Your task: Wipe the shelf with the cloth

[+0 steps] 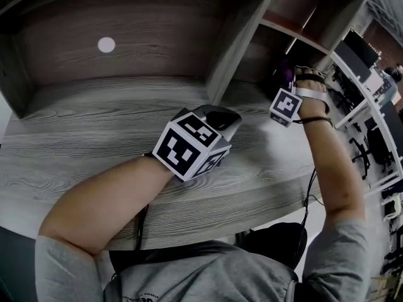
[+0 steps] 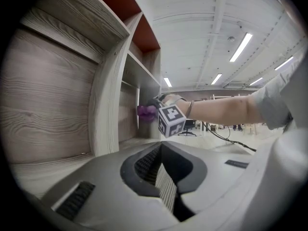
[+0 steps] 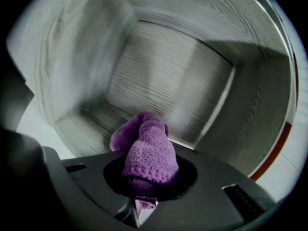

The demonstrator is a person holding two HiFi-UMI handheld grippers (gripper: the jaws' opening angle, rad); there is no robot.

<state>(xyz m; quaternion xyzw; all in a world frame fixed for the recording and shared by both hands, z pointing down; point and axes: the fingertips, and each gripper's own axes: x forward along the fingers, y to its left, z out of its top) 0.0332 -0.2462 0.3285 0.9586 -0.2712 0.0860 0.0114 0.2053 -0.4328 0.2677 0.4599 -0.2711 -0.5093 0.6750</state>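
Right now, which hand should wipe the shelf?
The right. The right gripper is shut on the cloth and points into the shelf. The left gripper is shut on nothing, back over the desk.

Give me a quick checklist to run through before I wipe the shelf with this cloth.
1. Cloth clamped in right gripper: ok, jaws shut on it.
2. Cloth pointed into the shelf compartment: ok.
3. Cloth touching the shelf surface: cannot tell.
4. Left gripper empty, jaws together: ok.
5. Left gripper outside that compartment, apart from the right gripper: ok.
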